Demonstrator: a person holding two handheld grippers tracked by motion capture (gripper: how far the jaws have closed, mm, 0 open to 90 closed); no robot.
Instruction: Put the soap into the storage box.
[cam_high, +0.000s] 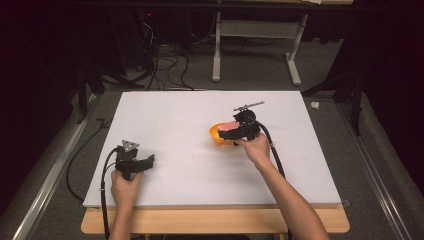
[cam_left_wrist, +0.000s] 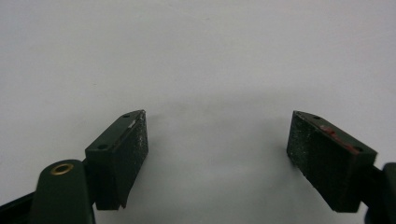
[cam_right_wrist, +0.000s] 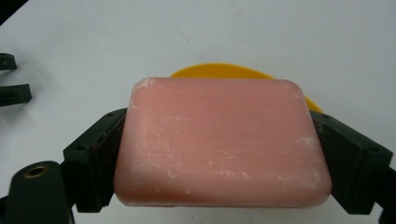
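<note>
A white board covers most of a pale wooden table (cam_high: 215, 222), whose bare edge shows along the near side. Around it the room is dark: grey carpet, tangled black cables (cam_high: 160, 65) on the floor behind, and the white legs of another desk (cam_high: 255, 50) farther back.

The right claw (cam_high: 239, 131) sits right of the table's centre, its two black jaws clamped on the short ends of a pink bar of soap (cam_right_wrist: 222, 142) (its surface scuffed with pale marks). The soap is held over an orange dish (cam_high: 219, 136) that rests on the white surface; in the right gripper view the dish's rim peeks out just behind the bar.

The left claw (cam_left_wrist: 217, 151) rests near the table's front left, well apart from the soap, its jaws spread wide with bare white surface between them.
</note>
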